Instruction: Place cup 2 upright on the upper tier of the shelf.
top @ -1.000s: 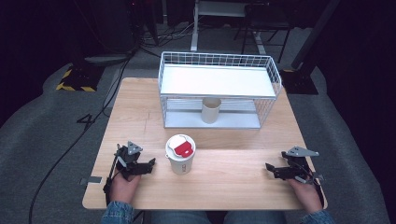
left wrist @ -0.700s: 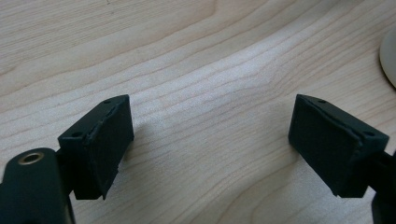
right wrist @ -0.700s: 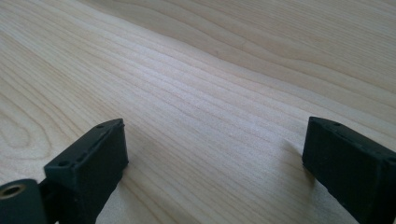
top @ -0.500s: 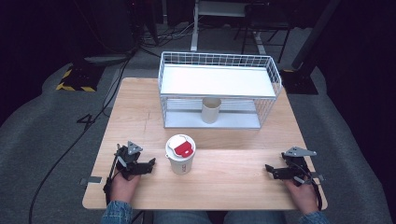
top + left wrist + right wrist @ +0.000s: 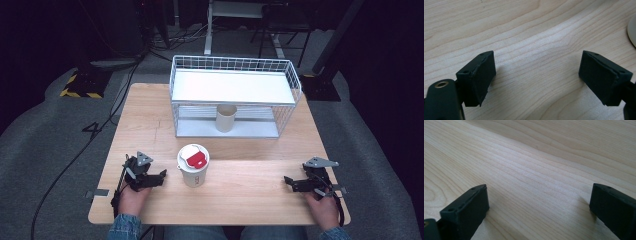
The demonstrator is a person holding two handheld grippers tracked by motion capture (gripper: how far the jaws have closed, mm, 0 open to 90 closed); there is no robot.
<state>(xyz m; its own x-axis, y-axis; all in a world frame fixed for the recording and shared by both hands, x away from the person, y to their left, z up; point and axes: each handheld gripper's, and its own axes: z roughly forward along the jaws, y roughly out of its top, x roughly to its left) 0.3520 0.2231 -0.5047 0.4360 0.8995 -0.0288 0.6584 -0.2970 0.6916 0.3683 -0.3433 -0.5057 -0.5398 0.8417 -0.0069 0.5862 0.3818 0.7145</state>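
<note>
Cup [image 5: 194, 165] with the white-and-red lid stands near the table's [image 5: 250, 200] front edge, just beside the left gripper [image 5: 161, 177], with bare wood stretching to the right gripper [image 5: 289, 182] well apart. Both grippers rest low with jaws spread wide, holding nothing. A second cup [image 5: 226, 118] sits inside the wire rack [image 5: 235, 85], under its shelf and partly hidden behind wires.

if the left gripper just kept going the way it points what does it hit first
Most likely the lidded cup. The left gripper rests open on the table, jaws aimed toward the cup's base, bare wood between. Depth is hard to judge, so it might just clip the near side.
</note>
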